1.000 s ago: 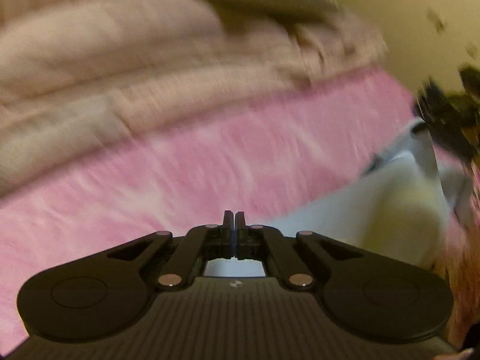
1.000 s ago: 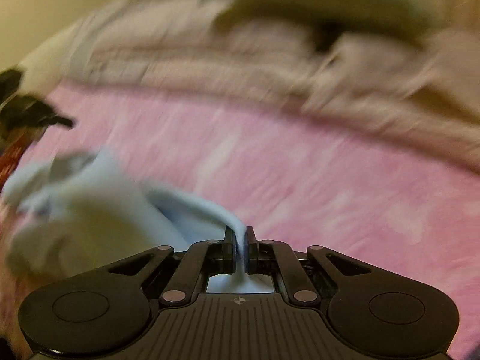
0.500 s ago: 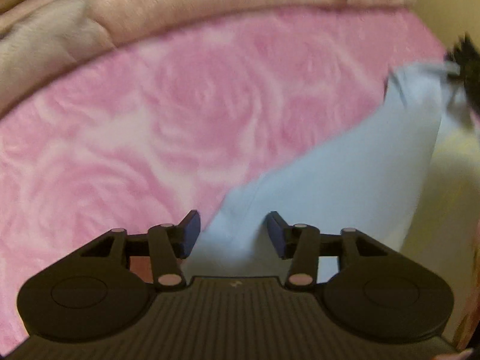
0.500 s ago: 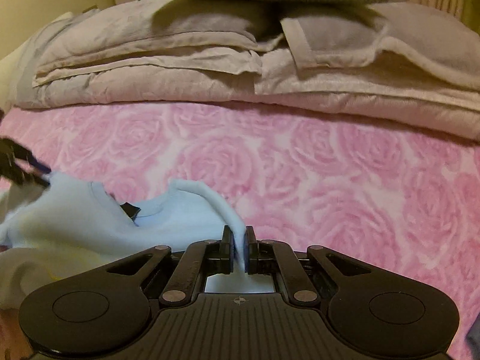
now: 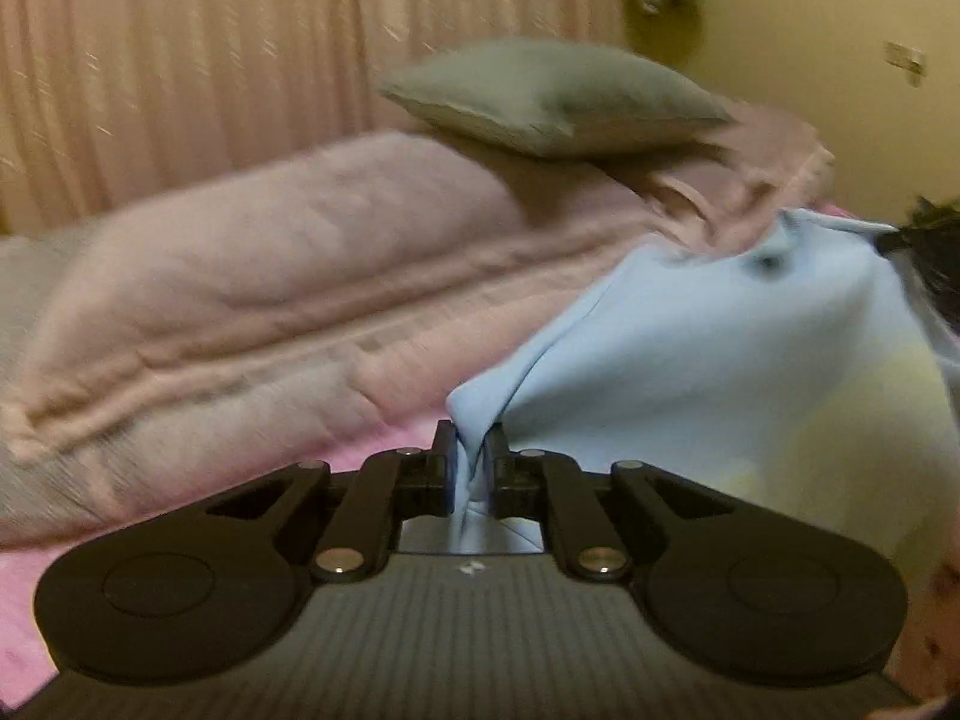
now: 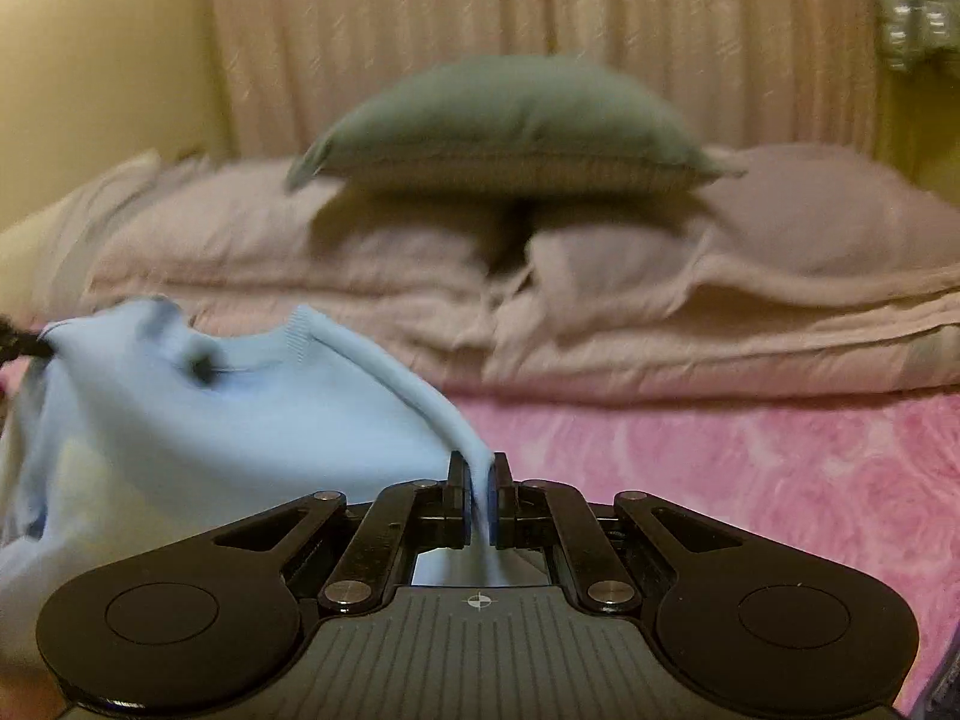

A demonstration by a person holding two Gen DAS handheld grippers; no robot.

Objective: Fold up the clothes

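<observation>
A light blue shirt (image 5: pixel 708 348) with a pale yellow patch hangs stretched between both grippers above the pink bed. My left gripper (image 5: pixel 470 453) is shut on a bunched edge of it, the cloth fanning out to the right. In the right wrist view the same blue shirt (image 6: pixel 198 414) spreads to the left, its ribbed collar facing up, and my right gripper (image 6: pixel 478 483) is shut on a rolled edge. The other gripper's dark tip pinches the shirt's far corner at the edge of each view.
A pink rose-patterned bedspread (image 6: pixel 750 468) lies below. Folded beige quilts (image 6: pixel 660 324) are stacked at the bed's head with a grey-green pillow (image 6: pixel 510 120) on top. Striped curtains (image 5: pixel 240 60) and a yellow wall stand behind.
My left gripper, open over the shirt half a second ago, has shut on its edge. Both grippers have risen and tilted up, lifting the shirt off the bedspread.
</observation>
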